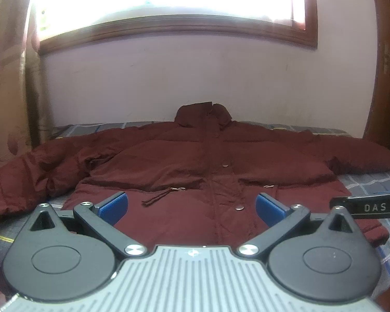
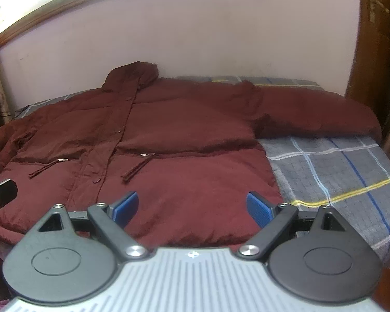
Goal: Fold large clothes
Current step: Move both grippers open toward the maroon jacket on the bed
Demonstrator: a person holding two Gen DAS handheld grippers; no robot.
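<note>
A large dark red padded jacket (image 1: pixel 169 161) lies spread flat on a bed, front up and buttoned, collar toward the far wall, both sleeves stretched out sideways. It also shows in the right wrist view (image 2: pixel 184 130). My left gripper (image 1: pixel 192 206) is open and empty, just above the jacket's hem near the button placket. My right gripper (image 2: pixel 192 208) is open and empty, above the hem of the jacket's right half. Part of the right gripper (image 1: pixel 369 206) shows at the right edge of the left wrist view, and part of the left gripper (image 2: pixel 0 193) at the left edge of the right wrist view.
The bed has a grey plaid cover (image 2: pixel 332 171), bare to the right of the jacket. A pale wall (image 1: pixel 195 78) and a wood-framed window (image 1: pixel 169 27) stand behind the bed. A curtain (image 1: pixel 7 78) hangs at the left. A wooden door (image 2: pixel 379 39) stands at the right.
</note>
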